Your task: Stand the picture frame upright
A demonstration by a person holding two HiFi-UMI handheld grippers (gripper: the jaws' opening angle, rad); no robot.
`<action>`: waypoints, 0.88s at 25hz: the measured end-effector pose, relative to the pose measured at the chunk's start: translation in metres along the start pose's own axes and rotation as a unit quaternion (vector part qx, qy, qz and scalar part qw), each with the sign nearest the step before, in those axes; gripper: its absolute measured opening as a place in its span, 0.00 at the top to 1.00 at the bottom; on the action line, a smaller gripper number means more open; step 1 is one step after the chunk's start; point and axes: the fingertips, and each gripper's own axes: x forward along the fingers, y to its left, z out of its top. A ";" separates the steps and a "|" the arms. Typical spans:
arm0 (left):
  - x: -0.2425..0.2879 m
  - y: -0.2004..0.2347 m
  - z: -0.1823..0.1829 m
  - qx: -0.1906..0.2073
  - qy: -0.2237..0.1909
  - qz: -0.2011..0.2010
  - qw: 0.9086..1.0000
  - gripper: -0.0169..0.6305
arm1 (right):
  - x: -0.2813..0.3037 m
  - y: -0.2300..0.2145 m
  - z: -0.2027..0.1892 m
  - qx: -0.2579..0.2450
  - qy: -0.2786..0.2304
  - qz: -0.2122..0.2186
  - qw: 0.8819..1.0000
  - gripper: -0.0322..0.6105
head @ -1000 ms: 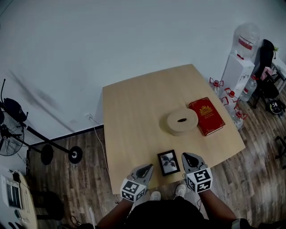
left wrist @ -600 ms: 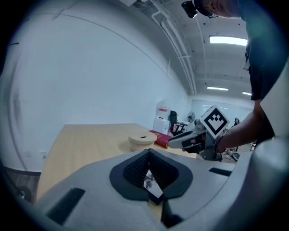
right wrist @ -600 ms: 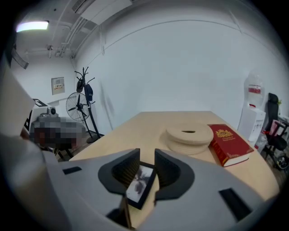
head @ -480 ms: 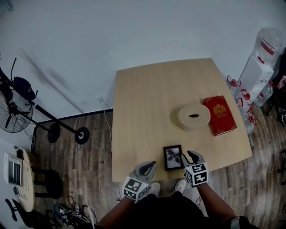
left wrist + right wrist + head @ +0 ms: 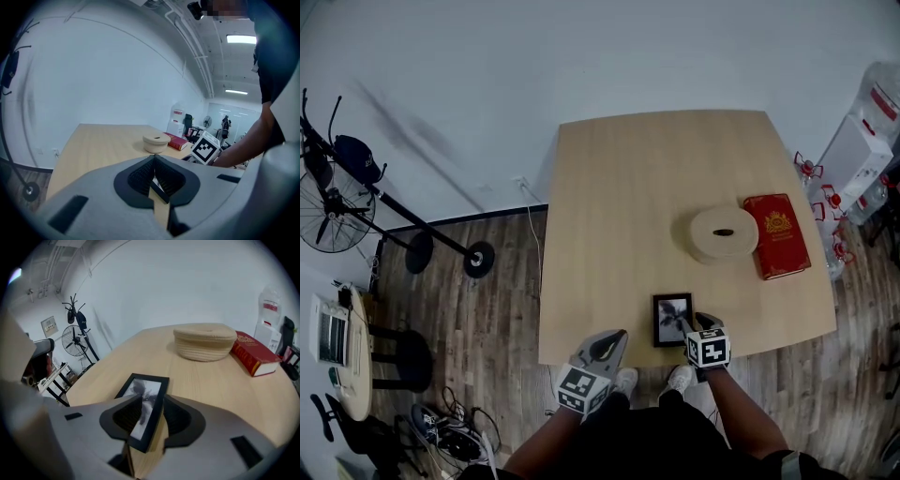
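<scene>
**Item 1: picture frame**. Black, with a dark plant print under glass. It sits at the 6 o'clock edge of the desk. The head view shows it face up, long side running 12 to 6. I cannot tell whether it lies fully flat or has one edge raised.

**Item 2: my right gripper**. It is at the frame's 4 o'clock corner. The jaws are pinching the frame's near end, one pad over the glass and the other against the outer edge.

**Item 3: my left gripper**. It is at 8 o'clock of the frame and apart from it, over the desk's near left corner. The jaws are pressed together at the tips with nothing between them. A sliver of desk and frame shows past them.

**Item 4: round woven lidded box**. Pale, with a dark slot in the lid. It stands at 1 o'clock of the frame, well apart from it.

**Item 5: red book**. It has a gold emblem and lies flat just beside the box at its 3 o'clock.

**Item 6: surroundings.** A pedestal fan stands on the wooden floor at 9 o'clock of the desk. A white water dispenser stands at 3 o'clock.
</scene>
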 end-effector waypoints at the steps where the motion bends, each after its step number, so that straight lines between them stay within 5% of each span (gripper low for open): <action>1: -0.001 0.001 -0.002 -0.002 0.001 0.002 1.000 0.97 | 0.004 -0.002 -0.003 0.006 0.006 -0.003 1.000 0.77; 22: -0.016 0.017 -0.003 -0.009 -0.004 0.021 1.000 0.97 | 0.025 -0.010 -0.017 0.074 0.044 -0.010 0.996 0.84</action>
